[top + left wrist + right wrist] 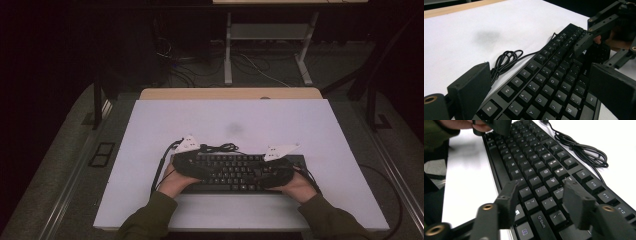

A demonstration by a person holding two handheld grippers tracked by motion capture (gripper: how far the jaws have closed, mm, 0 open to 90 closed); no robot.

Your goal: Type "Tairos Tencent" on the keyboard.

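Both grippers hover over my black keyboard (235, 171) near the table's (150, 200) front edge, left gripper (544, 82) jaws wide, right gripper (540, 202) jaws half-parted, gripping nothing; it looks stiff and light, so I'd pinch its end edges.

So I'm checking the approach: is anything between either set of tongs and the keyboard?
Nothing visible. The left tongs straddle the keyboard, and the right tongs hover above its keys. Its coiled cable lies behind on the table.
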